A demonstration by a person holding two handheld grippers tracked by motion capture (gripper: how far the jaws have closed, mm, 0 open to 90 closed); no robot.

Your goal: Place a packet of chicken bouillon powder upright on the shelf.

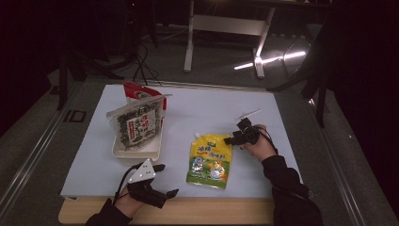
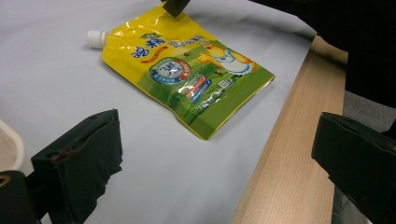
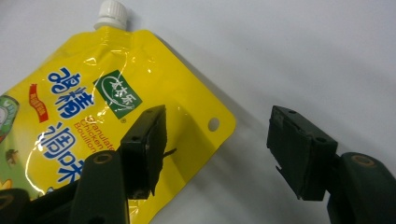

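While open (jaws apart), right gripper (image 3: 217, 154) straddles yellow pouch (image 3: 93, 130) corner.

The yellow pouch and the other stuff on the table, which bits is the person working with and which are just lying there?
In use:
yellow pouch
right gripper, jaws open at the pouch's corner

Lying about:
seaweed packet
white tray
red packet
left gripper, open, idle

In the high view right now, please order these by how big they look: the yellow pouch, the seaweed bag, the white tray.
1. White tray, though partly covered.
2. Seaweed bag and yellow pouch: they look alike, so I do not rank them.
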